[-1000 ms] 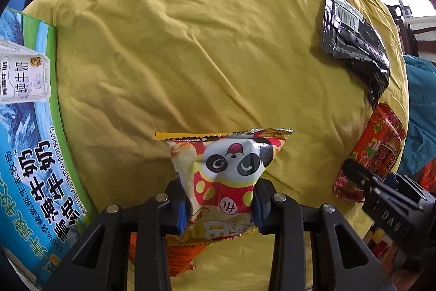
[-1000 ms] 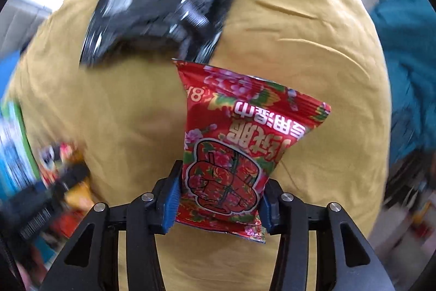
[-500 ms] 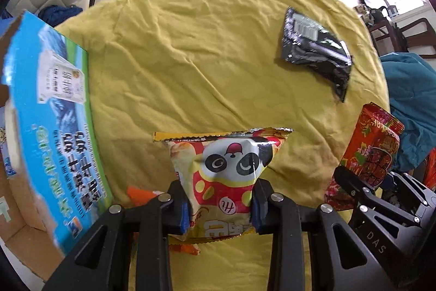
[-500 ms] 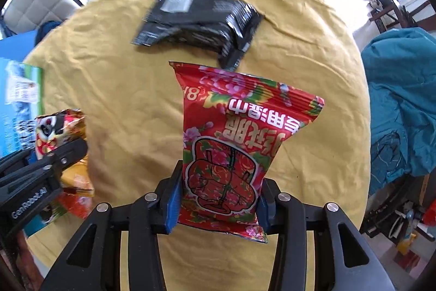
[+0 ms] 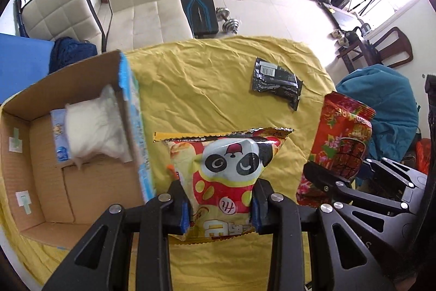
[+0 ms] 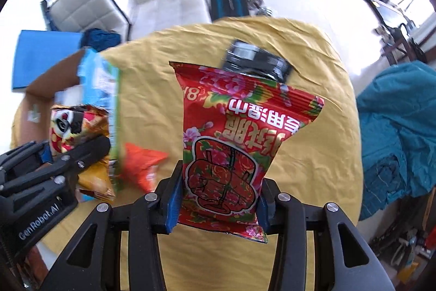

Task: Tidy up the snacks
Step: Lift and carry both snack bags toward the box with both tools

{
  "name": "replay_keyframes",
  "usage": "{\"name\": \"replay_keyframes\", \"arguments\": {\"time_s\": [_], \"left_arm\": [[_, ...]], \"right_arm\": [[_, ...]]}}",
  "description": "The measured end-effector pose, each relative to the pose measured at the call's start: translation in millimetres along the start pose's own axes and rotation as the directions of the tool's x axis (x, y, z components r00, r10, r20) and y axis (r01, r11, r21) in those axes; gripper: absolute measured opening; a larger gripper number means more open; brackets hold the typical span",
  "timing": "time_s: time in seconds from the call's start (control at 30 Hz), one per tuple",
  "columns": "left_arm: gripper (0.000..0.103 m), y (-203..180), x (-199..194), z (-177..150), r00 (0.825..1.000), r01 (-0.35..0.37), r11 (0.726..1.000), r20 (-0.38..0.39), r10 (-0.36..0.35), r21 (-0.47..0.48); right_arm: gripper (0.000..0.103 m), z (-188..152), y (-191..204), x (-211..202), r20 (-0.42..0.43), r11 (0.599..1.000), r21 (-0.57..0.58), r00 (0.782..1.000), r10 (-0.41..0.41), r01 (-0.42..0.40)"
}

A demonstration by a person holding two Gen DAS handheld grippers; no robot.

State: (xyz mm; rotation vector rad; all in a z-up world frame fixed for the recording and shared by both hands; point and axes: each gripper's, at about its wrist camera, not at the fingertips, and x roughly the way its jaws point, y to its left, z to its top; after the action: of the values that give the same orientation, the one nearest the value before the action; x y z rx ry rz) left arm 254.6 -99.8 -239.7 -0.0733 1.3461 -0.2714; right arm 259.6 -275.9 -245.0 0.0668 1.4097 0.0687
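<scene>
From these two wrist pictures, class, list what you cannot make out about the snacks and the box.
- Black packet: right wrist view, blurred, lower part behind the red packet.
- Orange packet: right wrist view, blurred; print unreadable.
- Cardboard box: left wrist view, near corner cut off; the white bag hides what lies beneath.

left gripper (image 5: 220,205) | raised with panda packet (image 5: 229,176) | right gripper (image 6: 217,199) | raised with red packet (image 6: 239,138)

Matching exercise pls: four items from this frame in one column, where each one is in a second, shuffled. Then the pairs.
1. panda bag
2. red floral bag
3. black packet
4. white pouch

A. inside the cardboard box
B. in the left gripper
C. lying on the yellow cloth
D. in the right gripper

Pairs: 1-B, 2-D, 3-C, 4-A
</scene>
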Motion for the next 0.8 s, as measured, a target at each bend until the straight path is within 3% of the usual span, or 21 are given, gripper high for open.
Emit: {"name": "replay_keyframes", "arguments": {"time_s": [0.1,0.33,0.57,0.8], "left_arm": [[0.030,14.1,-22.2,-5.1,0.999,-0.012,1.000,0.034,0.012,-0.003],[0.030,72.3,-64.5,-15.9,0.990,-0.082,0.996,0.108,0.085,-0.036],[0.030,134.0,-86.6,-23.1,0.979,-0.123,0.987,0.150,0.138,-0.105],[0.030,186.6,-79.0,-24.4,0.983,-0.118,0.981,0.119,0.138,-0.157]], "right_arm": [[0.046,-0.6,33.9,-28.5,0.030,0.999,-0.044,0.999,0.033,-0.032],[0.046,-2.3,123.4,-53.3,0.058,0.986,-0.149,0.995,0.082,-0.072],[0.046,-6.7,201.3,-49.7,0.037,0.973,-0.195,0.990,0.133,-0.124],[0.046,2.6,252.2,-20.5,-0.016,0.962,-0.232,0.990,0.141,-0.141]]}}
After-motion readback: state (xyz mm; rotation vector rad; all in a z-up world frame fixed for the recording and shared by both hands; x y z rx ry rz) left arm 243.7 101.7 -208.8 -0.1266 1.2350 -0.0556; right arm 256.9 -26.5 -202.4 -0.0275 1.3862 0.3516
